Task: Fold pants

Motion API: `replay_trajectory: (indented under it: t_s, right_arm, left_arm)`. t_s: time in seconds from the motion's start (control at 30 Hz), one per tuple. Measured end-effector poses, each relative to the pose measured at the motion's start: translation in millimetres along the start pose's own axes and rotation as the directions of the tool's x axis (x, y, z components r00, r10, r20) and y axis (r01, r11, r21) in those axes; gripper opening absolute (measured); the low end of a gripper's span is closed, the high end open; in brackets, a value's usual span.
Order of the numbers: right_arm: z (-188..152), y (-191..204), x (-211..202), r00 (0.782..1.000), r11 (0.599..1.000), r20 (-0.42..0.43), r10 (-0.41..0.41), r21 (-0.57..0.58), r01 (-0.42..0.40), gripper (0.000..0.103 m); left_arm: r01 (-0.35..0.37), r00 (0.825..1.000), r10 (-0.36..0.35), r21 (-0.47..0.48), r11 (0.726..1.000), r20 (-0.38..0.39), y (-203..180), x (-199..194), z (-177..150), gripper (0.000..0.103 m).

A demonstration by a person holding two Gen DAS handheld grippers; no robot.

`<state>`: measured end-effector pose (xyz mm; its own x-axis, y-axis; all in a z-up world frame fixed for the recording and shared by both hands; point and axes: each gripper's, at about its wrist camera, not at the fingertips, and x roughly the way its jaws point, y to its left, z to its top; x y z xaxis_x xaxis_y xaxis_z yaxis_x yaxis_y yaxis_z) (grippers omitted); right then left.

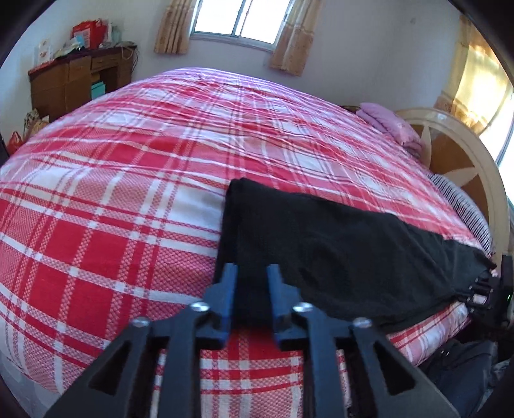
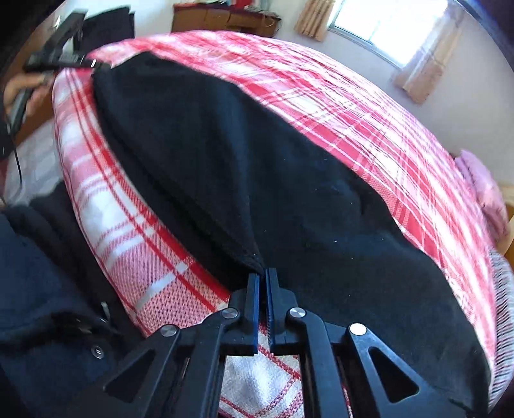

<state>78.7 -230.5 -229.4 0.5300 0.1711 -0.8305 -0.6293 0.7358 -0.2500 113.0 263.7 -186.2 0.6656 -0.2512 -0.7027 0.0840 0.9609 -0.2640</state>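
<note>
Right now the black pants (image 1: 321, 244) are lying flat along the near edge of the bed (image 1: 128, 180), on its red-and-white plaid cover, with a long fold line running down their length in the right wrist view. The right gripper (image 2: 262, 273) is pinching a corner of the pants' near edge, its blue pads closed tight on the fabric so that a small peak of cloth is gathering at the tips. The left gripper (image 1: 251, 268) is sitting at the other end with its jaws partly apart; dark cloth is lying between the fingers, but they are not pressing on it. To do this step well, it seems wise for the left gripper to close on both layers at the edge before either hand lifts, so the two ends rise together and the fold stays square. Keeping the cloth taut between the hands and low over the bed should stop it sagging or dragging the cover. As for writing, nothing legible is showing: the red packages on the wooden cabinet (image 1: 80, 77) by the curtained window (image 1: 241, 19) are too small and blurred to read.
</note>
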Motion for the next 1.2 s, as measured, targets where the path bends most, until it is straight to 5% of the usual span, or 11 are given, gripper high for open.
replay_trajectory:
  t_s: [0.17,0.4,0.73,0.97,1.2]
  right_arm:
    - [-2.7,-1.6,1.1,1.000,1.000,0.005,-0.003,0.005,0.003,0.004]
    - [-3.1,1.7,1.0,1.000,1.000,0.013,-0.019,-0.005,0.019,0.004]
    - [5.7,-4.7,-10.6,0.999,1.000,0.039,0.005,0.018,-0.006,0.004]
    - [-0.1,9.3,1.4,1.000,1.000,-0.017,0.009,-0.023,-0.009,0.004]
    - [-2.9,9.9,0.5,0.999,0.999,-0.031,0.026,-0.036,-0.027,0.004]
  left_arm:
    - [-0.012,1.000,0.012,0.046,0.999,0.011,-6.2,-2.6,-4.7,0.044]
    - [-0.088,0.996,0.088,0.075,0.993,0.007,-10.0,2.8,-4.9,0.004]
    - [-0.054,0.996,0.051,0.035,0.998,0.073,1.0,-22.6,12.4,0.003]
    - [-0.068,0.998,0.068,0.053,0.996,-0.008,11.0,-0.7,0.2,0.003]
    - [-0.067,0.998,0.066,0.050,0.997,0.007,9.7,-4.9,0.3,0.006]
